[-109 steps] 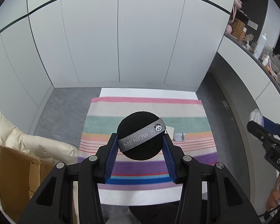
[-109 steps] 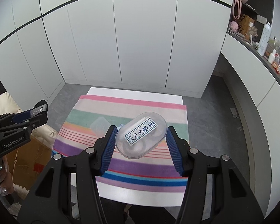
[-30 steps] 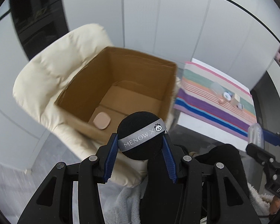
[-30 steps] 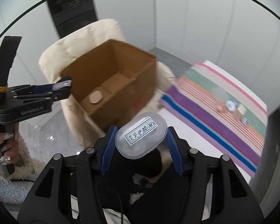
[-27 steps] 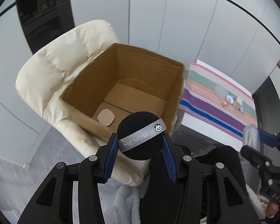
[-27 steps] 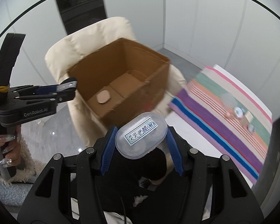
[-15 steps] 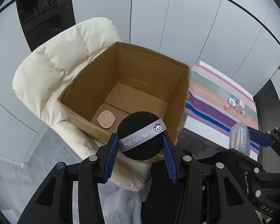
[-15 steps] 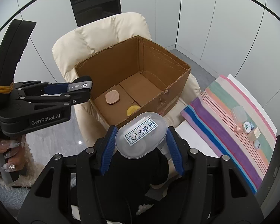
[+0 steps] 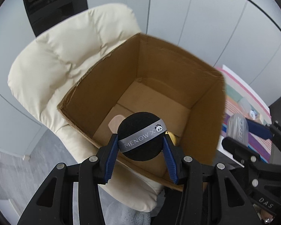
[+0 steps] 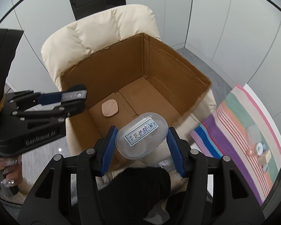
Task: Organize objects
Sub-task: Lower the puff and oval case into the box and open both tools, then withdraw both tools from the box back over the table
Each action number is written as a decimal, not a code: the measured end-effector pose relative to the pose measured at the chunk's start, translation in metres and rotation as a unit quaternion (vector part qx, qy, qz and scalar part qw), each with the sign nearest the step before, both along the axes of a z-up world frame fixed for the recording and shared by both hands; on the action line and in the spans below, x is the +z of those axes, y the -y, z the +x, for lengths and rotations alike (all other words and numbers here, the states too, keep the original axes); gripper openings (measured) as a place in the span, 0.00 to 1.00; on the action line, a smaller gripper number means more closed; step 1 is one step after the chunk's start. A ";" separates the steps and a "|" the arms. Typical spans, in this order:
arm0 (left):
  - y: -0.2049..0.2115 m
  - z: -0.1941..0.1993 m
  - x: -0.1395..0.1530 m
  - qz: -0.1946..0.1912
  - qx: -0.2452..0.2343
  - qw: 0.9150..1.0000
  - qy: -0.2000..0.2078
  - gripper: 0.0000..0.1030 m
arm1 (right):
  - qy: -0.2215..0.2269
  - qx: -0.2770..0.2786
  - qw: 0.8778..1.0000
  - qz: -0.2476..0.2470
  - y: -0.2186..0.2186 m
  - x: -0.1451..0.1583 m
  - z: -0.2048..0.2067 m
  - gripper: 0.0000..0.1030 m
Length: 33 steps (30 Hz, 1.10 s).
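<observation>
My left gripper [image 9: 141, 140] is shut on a round black powder puff [image 9: 140, 127] with a grey ribbon, held over the near rim of an open cardboard box [image 9: 178, 60]. In the right wrist view the left gripper [image 10: 78, 94] reaches over the box's left wall [image 10: 75, 78]. My right gripper [image 10: 141, 136] is shut on a clear oval plastic case [image 10: 142, 135] with a handwritten label, just above the box's near edge. The case [image 9: 238, 129] also shows at the right of the left wrist view. A pink puff [image 10: 110, 108] lies on the box floor, and a yellow item [image 9: 172, 136] peeks out behind the left fingers.
The box rests on a cream padded armchair [image 10: 106, 30]. To the right lies a striped cloth [image 10: 243, 123] with several small items [image 10: 258, 148] on it. White cabinet walls [image 9: 206, 9] stand behind. A hand [image 10: 3, 174] holds the left gripper's handle.
Both grippers have swung from the striped cloth to the box and moved closer and lower over it. Each still holds its object.
</observation>
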<state>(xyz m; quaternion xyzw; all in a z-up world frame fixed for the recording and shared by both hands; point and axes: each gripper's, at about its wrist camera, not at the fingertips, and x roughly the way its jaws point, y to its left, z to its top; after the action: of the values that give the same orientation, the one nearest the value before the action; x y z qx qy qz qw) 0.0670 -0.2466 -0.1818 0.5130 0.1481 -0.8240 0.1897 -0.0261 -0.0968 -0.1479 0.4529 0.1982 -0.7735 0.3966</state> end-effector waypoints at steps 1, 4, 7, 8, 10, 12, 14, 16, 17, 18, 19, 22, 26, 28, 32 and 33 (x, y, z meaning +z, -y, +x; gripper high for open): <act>0.005 -0.004 -0.005 0.005 0.004 1.000 0.006 0.47 | 0.002 0.002 1.000 0.002 0.007 -0.005 -0.005 0.55; 0.017 -0.018 -0.017 0.017 0.012 1.000 0.017 0.46 | 0.006 0.011 1.000 0.004 0.028 -0.015 -0.019 0.55; 0.025 -0.030 -0.020 0.009 0.011 1.000 0.017 0.46 | -0.001 0.017 1.000 0.007 0.044 -0.022 -0.028 0.55; 0.026 -0.032 -0.020 0.005 0.010 1.000 0.015 0.47 | -0.001 0.018 1.000 0.007 0.048 -0.023 -0.030 0.55; 0.028 -0.035 -0.020 -0.010 0.013 1.000 0.013 0.53 | 0.001 0.021 1.000 0.006 0.056 -0.027 -0.036 0.55; 0.030 -0.036 -0.021 -0.023 0.023 0.999 0.030 0.63 | 0.002 0.021 1.000 -0.002 0.059 -0.030 -0.040 0.60; 0.038 -0.034 -0.021 -0.019 0.038 0.998 0.038 0.72 | -0.008 0.000 1.000 0.003 0.059 -0.032 -0.047 0.88; 0.046 -0.030 -0.021 0.008 0.046 0.999 0.027 0.81 | -0.011 -0.023 1.000 -0.002 0.056 -0.033 -0.055 0.99; 0.048 -0.028 -0.021 0.020 0.049 0.998 0.024 0.86 | 0.001 -0.030 0.999 -0.015 0.051 -0.033 -0.060 0.99; 0.050 -0.026 -0.020 0.033 0.051 0.998 0.025 0.86 | 0.013 -0.034 0.999 -0.024 0.048 -0.033 -0.063 0.99; 0.049 -0.025 -0.020 0.038 0.050 0.998 0.023 0.86 | 0.022 -0.038 0.999 -0.029 0.046 -0.033 -0.065 0.99; 0.044 -0.024 -0.018 0.033 0.040 0.998 0.024 0.86 | 0.022 -0.044 0.998 -0.028 0.044 -0.033 -0.066 0.99; 0.041 -0.023 -0.019 0.037 0.034 0.998 0.025 0.86 | 0.010 -0.043 0.999 -0.014 0.041 -0.031 -0.063 0.99; 0.041 -0.024 -0.021 0.038 0.035 0.998 0.026 0.86 | 0.008 -0.047 0.999 -0.012 0.038 -0.028 -0.062 0.99; 0.039 -0.021 -0.018 0.031 0.034 0.999 0.022 0.86 | 0.008 -0.056 0.998 -0.011 0.032 -0.024 -0.063 0.99; 0.038 -0.021 -0.017 0.030 0.033 0.999 0.021 0.86 | 0.007 -0.056 0.998 -0.011 0.031 -0.023 -0.063 0.99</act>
<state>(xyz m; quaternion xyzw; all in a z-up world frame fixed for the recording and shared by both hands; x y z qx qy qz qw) 0.0461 -0.2850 -0.1988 0.5301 0.1856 -0.8016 0.2048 -0.0889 -0.1273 -0.1706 0.4647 0.1613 -0.7933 0.3588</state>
